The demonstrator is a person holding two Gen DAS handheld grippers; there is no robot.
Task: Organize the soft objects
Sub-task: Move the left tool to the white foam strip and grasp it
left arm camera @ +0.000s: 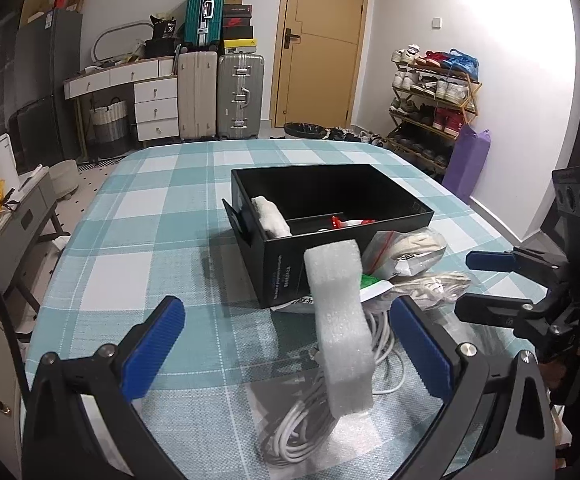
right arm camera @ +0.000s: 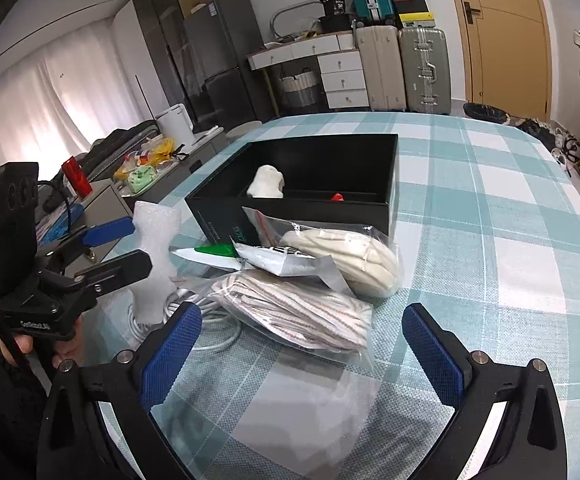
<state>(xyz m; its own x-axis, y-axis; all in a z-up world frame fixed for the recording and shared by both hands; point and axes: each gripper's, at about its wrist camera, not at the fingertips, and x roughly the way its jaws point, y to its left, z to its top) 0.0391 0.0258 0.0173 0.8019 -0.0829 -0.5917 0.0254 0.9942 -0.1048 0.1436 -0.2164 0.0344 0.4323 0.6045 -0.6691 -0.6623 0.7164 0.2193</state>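
A white foam strip (left arm camera: 340,320) stands bent over a coil of white cable (left arm camera: 302,424) on the checked tablecloth. It rises between the fingers of my left gripper (left arm camera: 287,344), which is open and not touching it. A black box (left arm camera: 422,216) behind it holds a white rolled cloth (left arm camera: 269,216) and a small red item (left arm camera: 336,222). My right gripper (right arm camera: 302,354) is open just short of a bagged striped cord bundle (right arm camera: 290,312). A bagged cream bundle (right arm camera: 354,260) leans on the box (right arm camera: 290,208). The foam (right arm camera: 155,240) also shows beside the left gripper (right arm camera: 139,246).
A green-and-white packet (right arm camera: 213,251) lies by the box's front wall. The right gripper (left arm camera: 486,284) hovers at the table's right side. A low grey cabinet (left arm camera: 21,216) stands left of the table (left arm camera: 149,240); suitcases (left arm camera: 239,96) and a shoe rack (left arm camera: 434,96) line the far wall.
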